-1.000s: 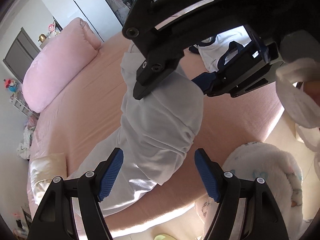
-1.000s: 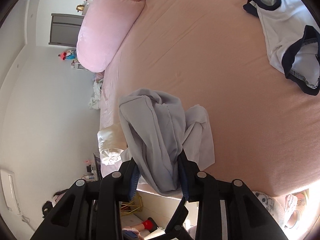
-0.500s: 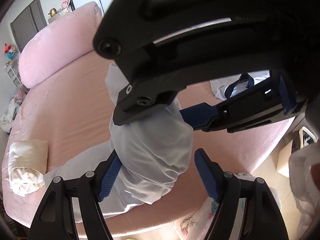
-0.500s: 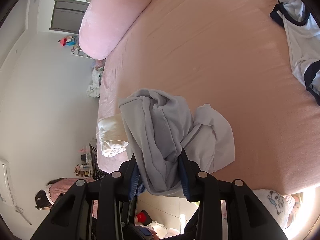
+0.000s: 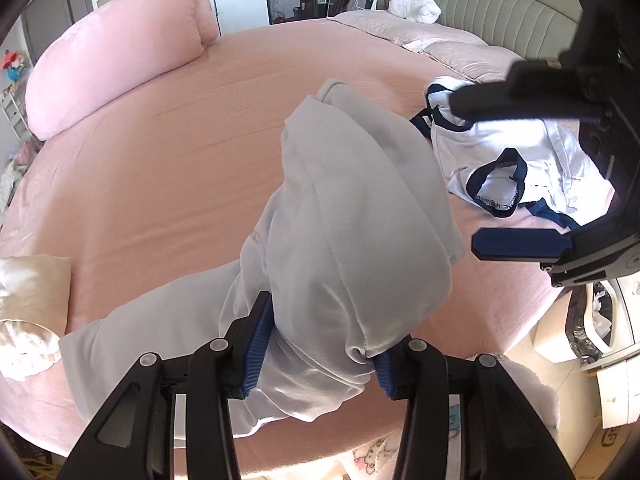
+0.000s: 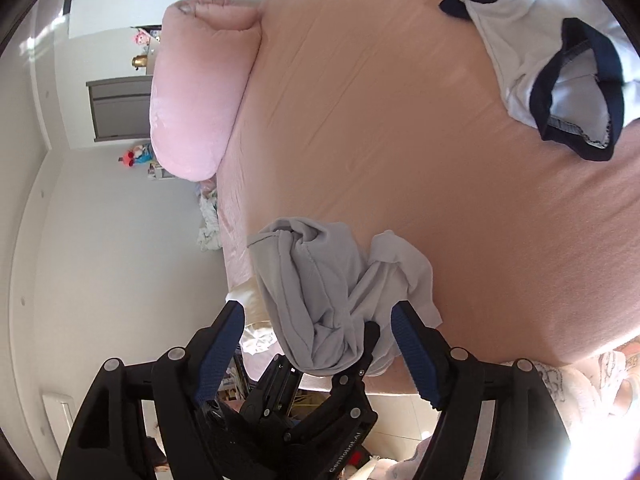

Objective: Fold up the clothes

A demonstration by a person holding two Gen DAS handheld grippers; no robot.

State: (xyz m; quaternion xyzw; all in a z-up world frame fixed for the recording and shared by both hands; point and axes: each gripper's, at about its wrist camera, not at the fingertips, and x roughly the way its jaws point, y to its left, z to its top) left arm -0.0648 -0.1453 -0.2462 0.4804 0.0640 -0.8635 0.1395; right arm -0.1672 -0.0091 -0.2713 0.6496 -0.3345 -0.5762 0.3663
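From the left wrist camera we see the left gripper at the bottom of the frame, its blue-padded fingers pressed in on a bunched fold of a pale grey garment. The cloth rises in a rounded hump above the jaws, while the rest of it trails down and to the left across the pink bed sheet, near the bed's front edge. Off to the right, the right gripper reaches in from the frame's edge with its fingers spread well apart and nothing between them. Beyond it, a white garment with navy trim lies crumpled on the sheet. A long pink pillow sits at the far left of the bed, and a cream cloth is heaped at the near left edge. From the right wrist camera we look past the right gripper, jaws wide open, at the same grey garment, gathered into a twisted bundle just above the bed's edge. The left gripper comes up from below and appears to pinch the bundle's lower end, though the folds hide its pads. The white and navy garment lies well apart at the upper right, and the pink pillow at the upper left.
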